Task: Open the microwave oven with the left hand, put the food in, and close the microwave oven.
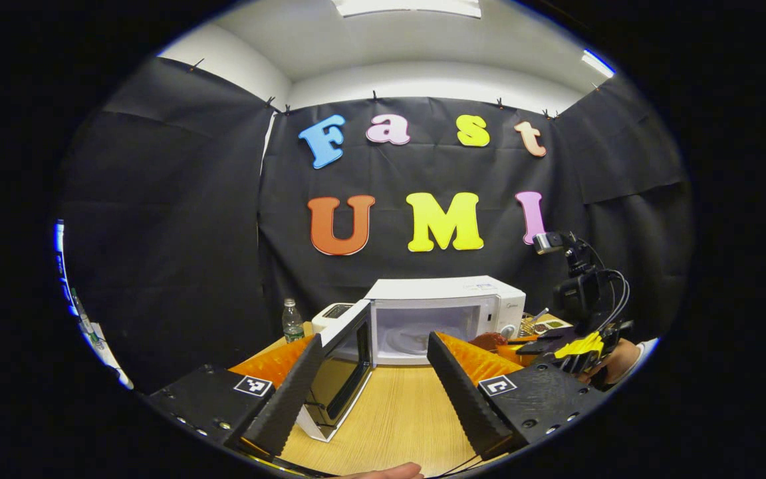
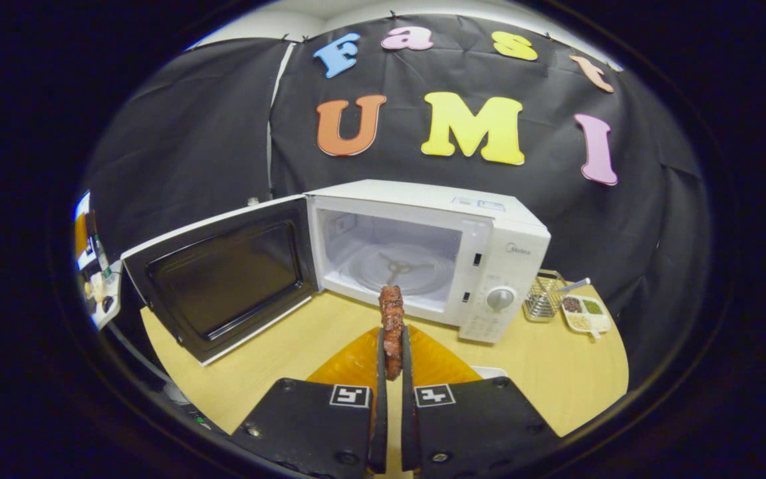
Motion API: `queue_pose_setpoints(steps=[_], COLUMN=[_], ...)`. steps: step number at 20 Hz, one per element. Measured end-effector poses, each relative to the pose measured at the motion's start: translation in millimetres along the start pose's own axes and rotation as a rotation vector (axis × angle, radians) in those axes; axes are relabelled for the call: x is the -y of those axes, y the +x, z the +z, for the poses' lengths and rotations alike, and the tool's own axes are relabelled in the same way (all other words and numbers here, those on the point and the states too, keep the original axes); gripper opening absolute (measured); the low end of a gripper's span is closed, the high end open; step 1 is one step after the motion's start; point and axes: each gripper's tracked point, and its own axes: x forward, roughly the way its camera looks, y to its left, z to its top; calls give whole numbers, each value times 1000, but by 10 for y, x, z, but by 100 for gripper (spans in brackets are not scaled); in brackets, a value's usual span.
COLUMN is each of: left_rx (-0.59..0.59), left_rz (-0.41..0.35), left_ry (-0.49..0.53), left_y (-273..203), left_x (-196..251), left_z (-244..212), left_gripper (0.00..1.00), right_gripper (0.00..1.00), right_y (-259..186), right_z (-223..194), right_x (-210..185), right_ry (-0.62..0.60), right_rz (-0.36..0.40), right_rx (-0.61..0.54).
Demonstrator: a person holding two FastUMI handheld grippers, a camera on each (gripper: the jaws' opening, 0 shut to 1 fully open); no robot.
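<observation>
A white microwave [image 2: 503, 256] [image 1: 446, 289] stands on the wooden table with its door [image 2: 223, 279] [image 1: 346, 362] swung wide open to the left. Its glass turntable [image 2: 396, 266] lies bare inside. My right gripper [image 2: 391, 336] is shut on a reddish-brown strip of food [image 2: 391, 316], held upright in front of the cavity. My left gripper [image 1: 373, 356] is open and holds nothing, its fingers on either side of the door's free edge without touching it. In the left gripper view the right gripper [image 1: 572, 352] and the hand holding it sit at the right.
A wire basket [image 2: 544, 298] and a small dish of seasonings [image 2: 584, 313] stand right of the microwave. A water bottle [image 1: 292, 321] and a white toaster [image 1: 333, 314] sit behind the door at the left. Bare wooden table [image 1: 409, 412] lies in front.
</observation>
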Motion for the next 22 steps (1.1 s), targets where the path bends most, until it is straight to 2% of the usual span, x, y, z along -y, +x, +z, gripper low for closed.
queue_pose_setpoints(steps=[5,11,16,20,22], left_rx=[0,-10,-29,-29,-28], left_rz=[-12,-81,-77,-109,-102], left_ry=[-7,-29,-33,-47,-32], left_y=[39,134,207,256,295], left_x=[4,200,120,147,81], left_z=[-13,-147,-249,-273,-305], left_gripper=[96,96,96,96,96], right_gripper=[11,12,12,13,13], right_y=[609,1352,2003,2470,2613], right_z=[48,206,346,203,202], right_x=[-243,-248,-256,-263,-221], right_ry=[103,343,611,861,983], right_rz=[-15,-128,-176,-204,-208], right_rx=[6,110,228,191,208])
